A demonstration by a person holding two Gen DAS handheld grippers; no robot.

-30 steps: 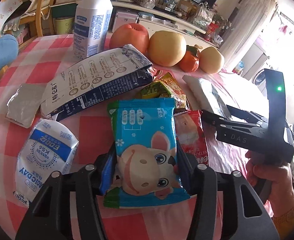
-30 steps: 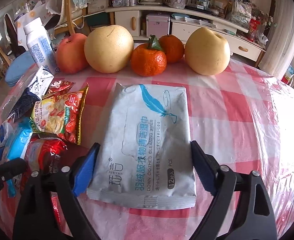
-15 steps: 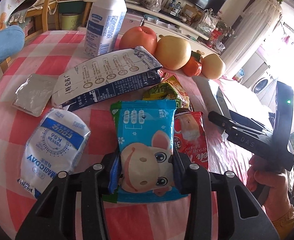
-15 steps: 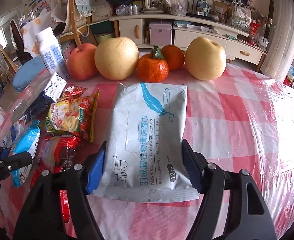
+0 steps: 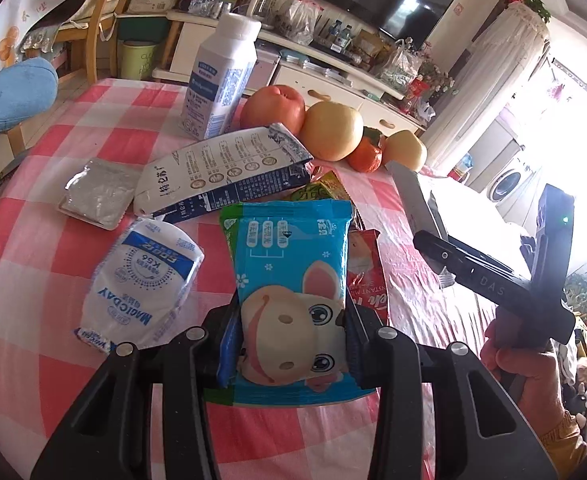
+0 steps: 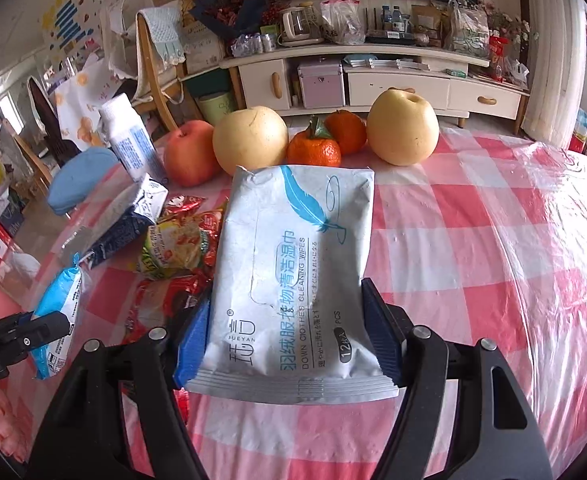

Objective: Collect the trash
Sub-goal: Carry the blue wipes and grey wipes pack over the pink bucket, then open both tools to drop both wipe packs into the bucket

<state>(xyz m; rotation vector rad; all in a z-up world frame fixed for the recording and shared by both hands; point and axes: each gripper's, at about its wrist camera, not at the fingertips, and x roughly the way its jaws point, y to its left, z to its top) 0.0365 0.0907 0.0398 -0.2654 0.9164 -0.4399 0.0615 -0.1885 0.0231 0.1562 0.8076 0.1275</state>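
Blue cartoon-print packet [image 5: 293, 280] clamped in left tool [image 5: 293, 344]; right tool [image 6: 289, 340] grips grey wipes pack [image 6: 297, 264], both above table [image 6: 473, 240]

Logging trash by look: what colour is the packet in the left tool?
Blue packet with a cartoon animal, green edges; clearest in the left wrist view.

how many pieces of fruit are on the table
5, in a row at the table's far edge: apple, pear, two tangerines, second pear. More could be hidden behind.
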